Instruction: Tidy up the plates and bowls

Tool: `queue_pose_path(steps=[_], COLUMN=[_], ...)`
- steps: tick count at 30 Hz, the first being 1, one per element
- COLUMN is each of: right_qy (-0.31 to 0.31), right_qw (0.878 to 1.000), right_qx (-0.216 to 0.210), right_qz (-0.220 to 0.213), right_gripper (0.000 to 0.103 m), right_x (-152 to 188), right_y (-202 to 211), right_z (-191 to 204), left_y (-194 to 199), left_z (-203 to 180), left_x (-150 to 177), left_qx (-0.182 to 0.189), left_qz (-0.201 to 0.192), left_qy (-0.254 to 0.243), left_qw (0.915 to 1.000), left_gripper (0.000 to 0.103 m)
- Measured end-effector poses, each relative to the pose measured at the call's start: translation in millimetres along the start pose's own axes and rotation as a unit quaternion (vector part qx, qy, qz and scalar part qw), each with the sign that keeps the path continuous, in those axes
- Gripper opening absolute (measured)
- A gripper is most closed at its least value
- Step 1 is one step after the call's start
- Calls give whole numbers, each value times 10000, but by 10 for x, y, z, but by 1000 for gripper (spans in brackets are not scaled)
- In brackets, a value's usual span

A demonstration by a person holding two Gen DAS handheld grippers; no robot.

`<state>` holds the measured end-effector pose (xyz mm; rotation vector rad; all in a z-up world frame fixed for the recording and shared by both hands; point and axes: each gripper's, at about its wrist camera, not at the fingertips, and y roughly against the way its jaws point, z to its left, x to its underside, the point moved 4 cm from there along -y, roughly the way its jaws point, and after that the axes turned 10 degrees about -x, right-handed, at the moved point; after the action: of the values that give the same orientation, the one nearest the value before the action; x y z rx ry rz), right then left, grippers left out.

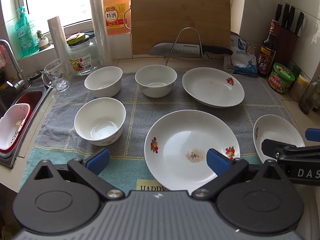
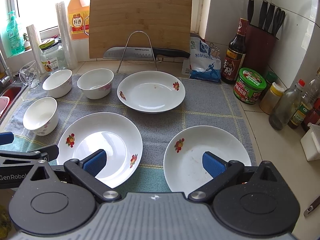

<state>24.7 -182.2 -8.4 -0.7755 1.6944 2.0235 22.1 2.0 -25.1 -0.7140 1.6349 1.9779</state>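
Since every dish lies singly on the grey checked mat (image 2: 200, 100), I judge the organizing not yet begun; nothing is stacked, nothing is lifted. Largest first: three flower-printed plates are spread over the right and middle of the mat, none touching another; the far plate (image 2: 151, 92) sits in front of the cutting board (image 2: 140, 22), the near-left plate (image 2: 100, 148) lies just ahead of the left gripper (image 1: 158, 160) and carries a speckled smear in the left wrist view, and the near-right plate (image 2: 207, 158) lies under the right gripper (image 2: 154, 163). Smaller: three white bowls stand upright and empty on the left side of the mat; two at the back, the back-left bowl (image 1: 103, 84) and the back-middle bowl (image 1: 156, 83), near each other but apart, and the front bowl (image 1: 100, 126) nearer the sink (image 1: 20, 98). Both grippers hang above the near edge of the mat with jaws spread wide and grasping nothing; the blue pads (image 2: 95, 163) of the right one straddle the gap between the two near plates. All of it is left, as I read it: plates to be gathered into one pile, bowls nested into another.
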Motion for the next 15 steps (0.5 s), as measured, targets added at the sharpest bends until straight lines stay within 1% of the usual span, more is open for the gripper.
queue_pose_path(steps=[15], right_qy=[8], right_qw=[10000], right_qx=[-2], right_qz=[-17], right_gripper=[103], right_x=[-11], right_y=[11], right_z=[2], left_y=[7], left_z=[5], left_x=[-5], left_qx=[-4], left_qz=[-8], left_qy=[-6], left_qw=[10000], left_gripper=[102])
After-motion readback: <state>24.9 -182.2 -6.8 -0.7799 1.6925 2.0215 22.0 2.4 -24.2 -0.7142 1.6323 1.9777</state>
